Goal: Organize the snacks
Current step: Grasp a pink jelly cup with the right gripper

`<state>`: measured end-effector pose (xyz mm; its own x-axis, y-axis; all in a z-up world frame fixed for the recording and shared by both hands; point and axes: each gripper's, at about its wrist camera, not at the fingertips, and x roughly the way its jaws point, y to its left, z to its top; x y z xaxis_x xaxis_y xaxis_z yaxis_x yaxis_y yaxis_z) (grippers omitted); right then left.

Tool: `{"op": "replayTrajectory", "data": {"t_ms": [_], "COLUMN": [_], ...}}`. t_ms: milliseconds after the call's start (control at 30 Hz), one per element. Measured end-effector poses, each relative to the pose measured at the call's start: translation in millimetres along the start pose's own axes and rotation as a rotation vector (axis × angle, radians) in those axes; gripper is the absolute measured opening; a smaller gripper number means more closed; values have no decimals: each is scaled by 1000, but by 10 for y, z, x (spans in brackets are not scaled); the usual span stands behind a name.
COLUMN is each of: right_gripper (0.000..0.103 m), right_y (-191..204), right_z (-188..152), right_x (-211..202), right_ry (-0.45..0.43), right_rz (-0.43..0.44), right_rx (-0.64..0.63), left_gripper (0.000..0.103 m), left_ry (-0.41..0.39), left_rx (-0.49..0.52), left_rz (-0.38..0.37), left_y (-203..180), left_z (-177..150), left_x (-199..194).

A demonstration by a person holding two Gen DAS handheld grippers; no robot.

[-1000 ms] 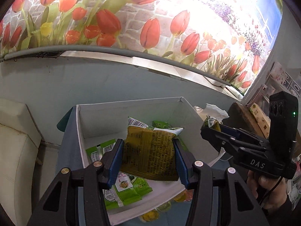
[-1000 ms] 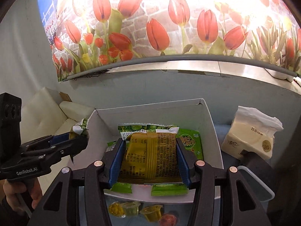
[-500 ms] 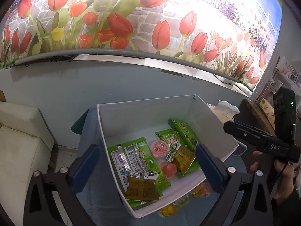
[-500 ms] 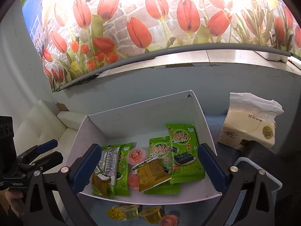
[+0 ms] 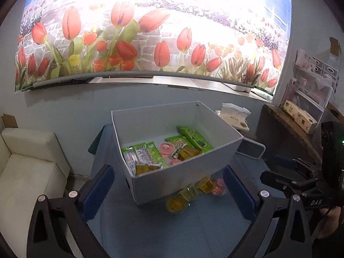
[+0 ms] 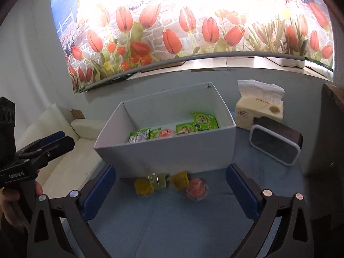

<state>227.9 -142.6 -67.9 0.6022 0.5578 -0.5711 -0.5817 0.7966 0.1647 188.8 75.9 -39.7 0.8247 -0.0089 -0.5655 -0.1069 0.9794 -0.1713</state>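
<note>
Home living room: white sofa [image 5: 28, 167], tulip mural [image 5: 150, 43], tissues [image 6: 260, 105].

Four jelly cups [image 6: 172, 185] before white box [image 6: 172, 152]

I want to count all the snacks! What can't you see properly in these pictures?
- Right wrist view: the box front wall hides the near part of its floor and the brown packets.
- Left wrist view: the box corner partly covers the jelly cups outside.
- Both views: packet print too small to read.
- Left wrist view: right gripper cut off by the edge.
</note>
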Motion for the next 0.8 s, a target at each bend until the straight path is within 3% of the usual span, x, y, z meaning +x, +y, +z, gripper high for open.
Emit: {"op": "replayTrajectory", "data": {"t_ms": [233, 400, 700, 733, 800], "right_gripper": [103, 103, 103, 101, 85], "right_y": [140, 7, -322, -335, -355], "right_z": [-584, -837, -681, -643, -571], "right_x": [-232, -24, 841, 930, 1110], "right_ry": [29, 100, 166, 169, 182], "right_rz": [-88, -99, -127, -128, -152], "right_rx": [-90, -89, -14, -18, -34], "left_gripper": [103, 103, 103, 103, 103], "left_ry": [25, 62, 106, 108, 112], "left_rx": [-45, -63, -39, -37, -39], "left_rz": [15, 21, 15, 13, 6], "left_y": [-156, -201, -304, -306, -307], "left_z": [-592, -964, -1278, -1297, -1319], "left_x": [-406, -565, -681, -690, -706]}}
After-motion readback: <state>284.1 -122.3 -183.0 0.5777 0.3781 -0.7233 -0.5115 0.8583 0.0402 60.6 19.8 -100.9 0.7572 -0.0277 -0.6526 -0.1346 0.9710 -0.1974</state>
